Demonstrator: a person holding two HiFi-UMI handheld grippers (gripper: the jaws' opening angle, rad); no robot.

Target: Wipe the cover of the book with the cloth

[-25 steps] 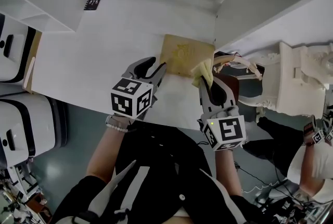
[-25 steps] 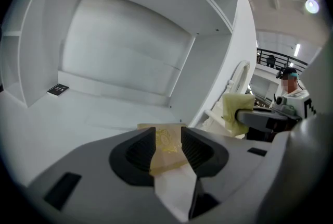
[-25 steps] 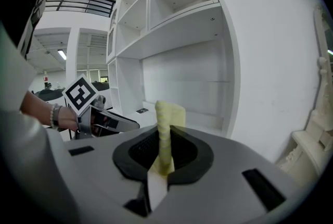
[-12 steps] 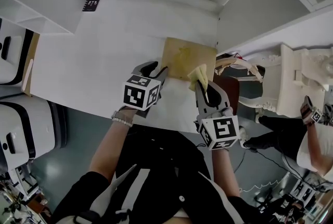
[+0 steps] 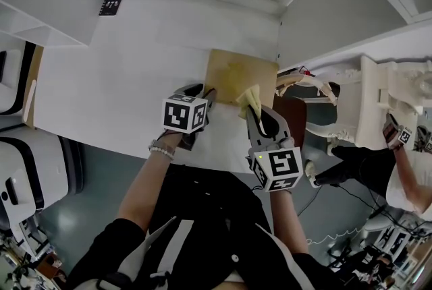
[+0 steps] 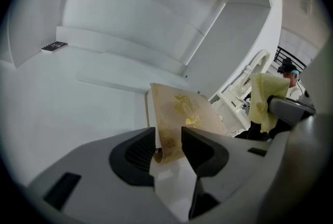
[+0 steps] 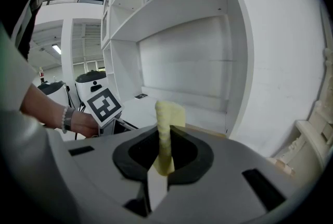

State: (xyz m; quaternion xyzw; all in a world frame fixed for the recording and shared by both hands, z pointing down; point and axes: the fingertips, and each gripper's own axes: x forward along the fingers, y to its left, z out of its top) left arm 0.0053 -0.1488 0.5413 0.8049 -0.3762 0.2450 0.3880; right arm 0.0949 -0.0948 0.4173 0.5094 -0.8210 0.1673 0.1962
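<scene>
A tan book (image 5: 237, 74) with a gold design on its cover lies flat on the white desk (image 5: 121, 86), near the desk's right end. My left gripper (image 5: 206, 96) is at the book's near left corner. In the left gripper view that corner of the book (image 6: 177, 113) sits between the narrow-set jaws of the left gripper (image 6: 168, 151), which look shut on it. My right gripper (image 5: 251, 110) is shut on a folded yellow cloth (image 5: 248, 97), held just above the book's near right edge. The cloth (image 7: 167, 124) stands upright between the jaws of the right gripper (image 7: 165, 159).
A small black card (image 5: 111, 4) lies at the back of the desk. A white partition wall (image 5: 324, 12) rises just right of the book. A dark red chair (image 5: 294, 117) and white ornate furniture (image 5: 385, 100) stand beyond it. White machines (image 5: 27, 167) are at the left.
My left gripper has moved forward and right until its jaws reached the book's near corner. My right gripper has shifted left with the cloth, closer to the cover.
</scene>
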